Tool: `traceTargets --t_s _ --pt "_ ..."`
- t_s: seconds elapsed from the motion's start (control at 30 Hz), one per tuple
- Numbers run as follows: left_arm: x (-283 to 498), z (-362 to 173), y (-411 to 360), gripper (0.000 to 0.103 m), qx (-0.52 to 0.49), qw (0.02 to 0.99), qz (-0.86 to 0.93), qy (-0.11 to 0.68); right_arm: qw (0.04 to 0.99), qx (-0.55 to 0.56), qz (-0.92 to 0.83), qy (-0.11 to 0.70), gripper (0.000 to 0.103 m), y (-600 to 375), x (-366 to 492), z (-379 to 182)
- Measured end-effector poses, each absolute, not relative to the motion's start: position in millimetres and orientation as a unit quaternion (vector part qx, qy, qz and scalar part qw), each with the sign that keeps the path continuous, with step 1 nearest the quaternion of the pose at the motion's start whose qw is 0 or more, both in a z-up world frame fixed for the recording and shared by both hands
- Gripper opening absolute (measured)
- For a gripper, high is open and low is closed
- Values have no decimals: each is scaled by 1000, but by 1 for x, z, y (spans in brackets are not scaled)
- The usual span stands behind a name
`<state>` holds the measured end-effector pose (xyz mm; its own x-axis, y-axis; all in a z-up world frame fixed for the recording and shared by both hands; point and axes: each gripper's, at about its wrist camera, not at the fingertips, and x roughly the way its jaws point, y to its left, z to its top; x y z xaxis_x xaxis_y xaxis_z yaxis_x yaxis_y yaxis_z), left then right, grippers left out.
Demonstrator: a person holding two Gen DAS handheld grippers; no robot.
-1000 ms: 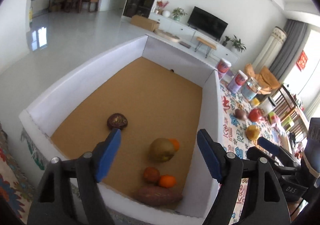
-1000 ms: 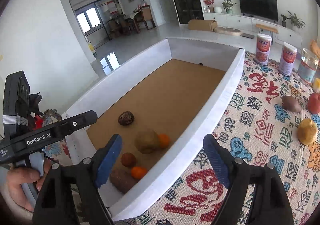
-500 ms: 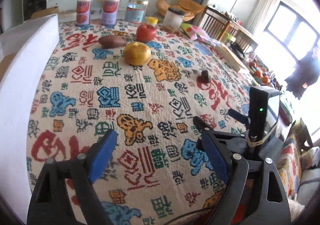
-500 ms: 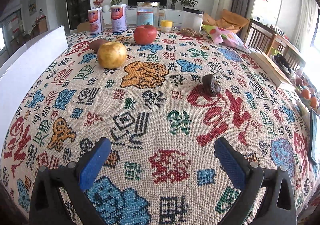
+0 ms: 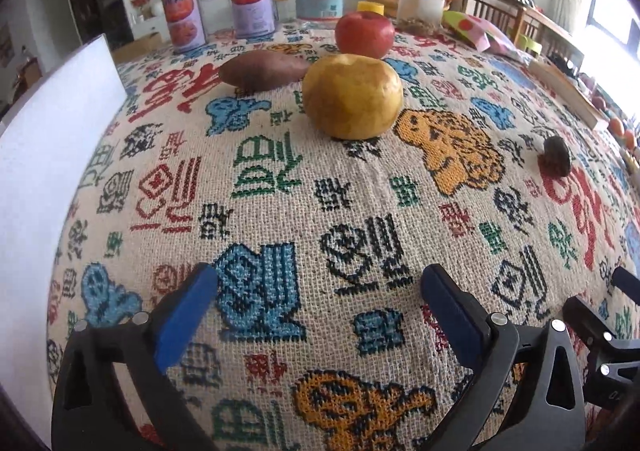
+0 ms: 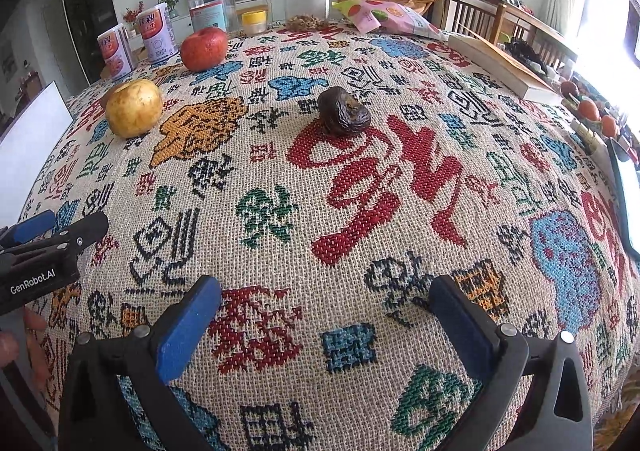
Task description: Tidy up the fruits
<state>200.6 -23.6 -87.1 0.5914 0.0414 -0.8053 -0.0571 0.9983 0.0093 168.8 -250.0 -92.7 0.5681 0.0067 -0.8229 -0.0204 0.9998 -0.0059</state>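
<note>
In the left wrist view a yellow pear sits on the patterned tablecloth, with a sweet potato and a red apple behind it. A dark wrinkled fruit lies off to the right. My left gripper hovers short of the pear, its jaws opening with nothing between them. In the right wrist view the dark fruit lies straight ahead of my right gripper, which is open and holds nothing. The pear and apple are far left.
The white box wall stands along the left edge. Two cans, clear jars, a snack bag and a book line the table's far side. Small oranges lie at the right edge.
Both grippers swung away from above the white box with fruit in it to the tablecloth, then dropped closer to the loose fruit. Both sets of jaws stand wider than before.
</note>
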Motion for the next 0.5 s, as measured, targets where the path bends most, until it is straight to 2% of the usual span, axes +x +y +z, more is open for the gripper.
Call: traceTargets --t_s 0.5 --pt "201 -88 -23 103 -11 892 26 451 886 -6 8 464 103 -251 169 -93"
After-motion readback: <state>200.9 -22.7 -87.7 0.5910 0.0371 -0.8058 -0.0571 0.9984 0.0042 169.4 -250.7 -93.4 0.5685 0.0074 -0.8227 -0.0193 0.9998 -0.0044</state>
